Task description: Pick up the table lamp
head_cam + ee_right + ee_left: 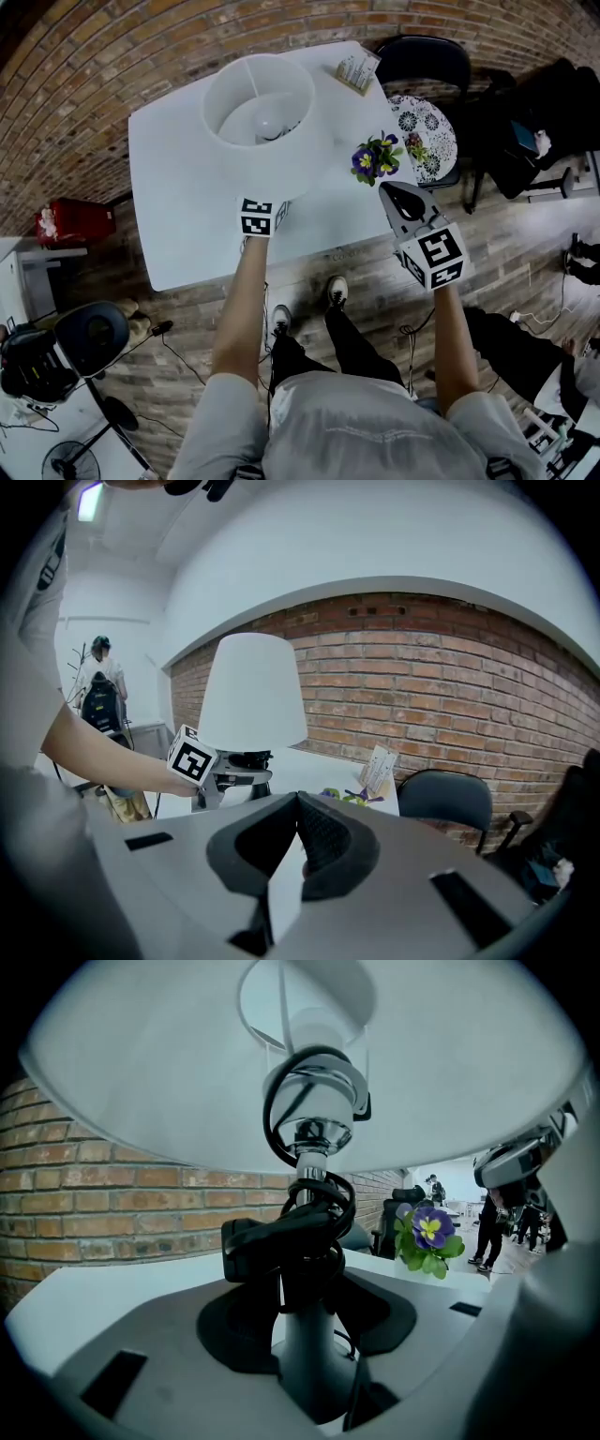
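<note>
Closest in, the person's shoes (336, 291) stood on the plank floor (525, 244) at the near edge of the white worktop (173, 187). The right gripper (389, 194) hovered off that edge's right corner, its jaws pressed together at the tips with nothing between them. Just beyond its tip sat a small pot of purple flowers (377, 157) on the worktop.

The left gripper (309, 1321) reached in under the shade (262, 103) and was clamped on the table lamp (251, 696), one dark pad on each side of the grey stem (307, 1363). A black cord (319, 1199) was wound in loops round the stem just above the jaws, with a black plug (251, 1246) bundled against it on the left. From above, the wide white shade covered the jaws and the lamp's base, so whether the base touched the worktop could not be told. The lamp was over the middle of the worktop, well apart from the flowers.

Farther back, a card stand (357, 72) stood near the far right corner. Past it a black chair (422, 61) with a patterned cushion (427, 136) was drawn up beside the worktop, and a brick wall (112, 56) closed the scene
</note>
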`<act>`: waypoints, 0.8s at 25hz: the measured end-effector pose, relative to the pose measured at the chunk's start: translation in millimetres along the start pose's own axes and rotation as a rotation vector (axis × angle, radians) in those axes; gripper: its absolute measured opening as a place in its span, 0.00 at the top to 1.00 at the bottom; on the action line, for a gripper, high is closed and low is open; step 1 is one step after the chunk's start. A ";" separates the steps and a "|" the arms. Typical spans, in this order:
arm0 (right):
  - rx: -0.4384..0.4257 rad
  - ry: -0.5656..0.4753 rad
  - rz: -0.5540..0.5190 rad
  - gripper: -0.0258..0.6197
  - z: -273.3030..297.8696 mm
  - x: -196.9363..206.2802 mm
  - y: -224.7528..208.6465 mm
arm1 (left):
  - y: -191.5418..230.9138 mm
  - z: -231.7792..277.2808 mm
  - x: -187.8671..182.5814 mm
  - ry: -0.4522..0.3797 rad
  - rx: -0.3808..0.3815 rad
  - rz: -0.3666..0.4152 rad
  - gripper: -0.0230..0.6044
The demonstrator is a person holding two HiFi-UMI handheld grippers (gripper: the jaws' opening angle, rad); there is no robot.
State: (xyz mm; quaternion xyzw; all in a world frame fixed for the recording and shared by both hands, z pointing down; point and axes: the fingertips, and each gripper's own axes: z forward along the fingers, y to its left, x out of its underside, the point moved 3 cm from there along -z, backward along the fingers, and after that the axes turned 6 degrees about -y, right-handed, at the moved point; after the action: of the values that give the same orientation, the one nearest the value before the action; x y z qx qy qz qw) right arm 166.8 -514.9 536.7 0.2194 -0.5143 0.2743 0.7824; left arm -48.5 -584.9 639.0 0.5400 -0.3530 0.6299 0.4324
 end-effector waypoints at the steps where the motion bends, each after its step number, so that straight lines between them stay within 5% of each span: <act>1: 0.005 -0.005 0.004 0.94 0.0 -1.3 -1.2 | 0.4 0.4 -0.7 -0.003 0.000 0.005 0.69; 20: 0.093 -0.061 -0.018 0.94 -18.2 -25.0 24.4 | 5.8 -53.3 -25.6 -0.030 0.019 0.027 0.71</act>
State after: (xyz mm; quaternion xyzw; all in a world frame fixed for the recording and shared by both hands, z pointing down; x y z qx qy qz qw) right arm 155.3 -490.3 508.3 0.2686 -0.5224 0.2840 0.7578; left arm -72.8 -542.6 604.9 0.5486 -0.3606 0.6309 0.4136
